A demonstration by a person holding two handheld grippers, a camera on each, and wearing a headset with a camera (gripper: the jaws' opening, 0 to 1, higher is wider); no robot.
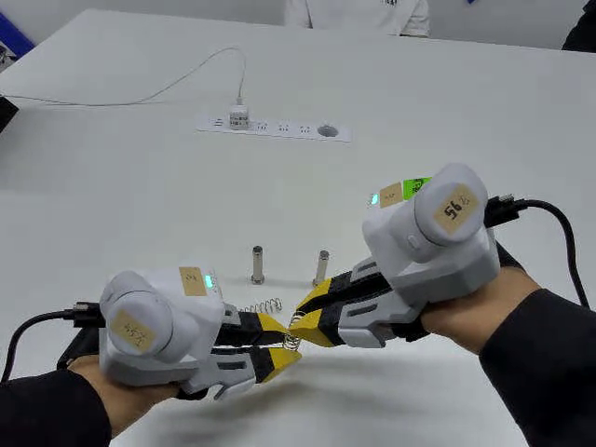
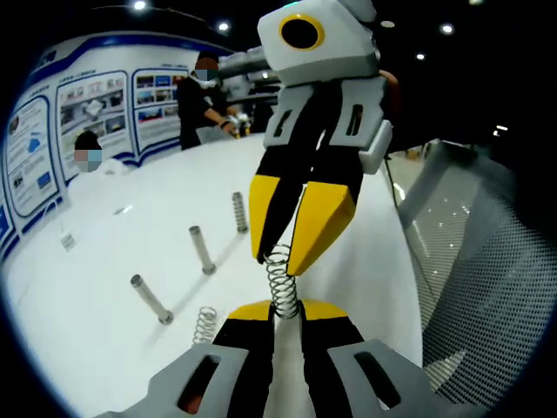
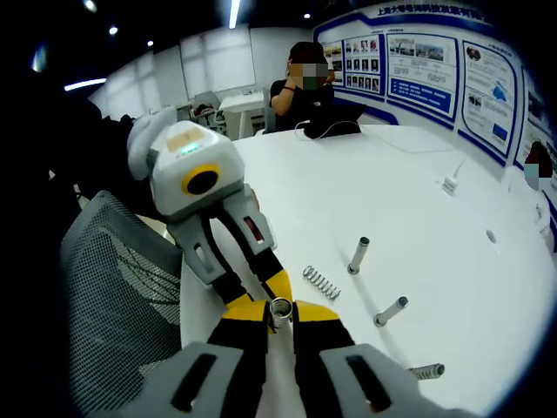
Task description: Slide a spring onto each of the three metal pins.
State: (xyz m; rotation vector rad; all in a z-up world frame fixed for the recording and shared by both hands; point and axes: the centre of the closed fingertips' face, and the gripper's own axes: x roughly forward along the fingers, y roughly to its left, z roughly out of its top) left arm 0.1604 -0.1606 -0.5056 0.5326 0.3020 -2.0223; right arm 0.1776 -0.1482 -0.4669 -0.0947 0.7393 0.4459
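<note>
While L tongs (image 2: 277, 312) & R tongs (image 2: 285, 261) both pinch it | spring (image 2: 280, 283): thin silver coil (straight)

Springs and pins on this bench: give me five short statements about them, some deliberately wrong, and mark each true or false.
1. The left gripper and the right gripper both grip one spring in their fingers. True.
2. The pins lie flat on the table. False: they stand upright.
3. A second spring lies loose on the table. True.
4. Every pin carries a spring. False: in the left gripper view all three are bare.
5. The power strip has nothing plugged in. False: a white plug with a cable sits in it.
</note>
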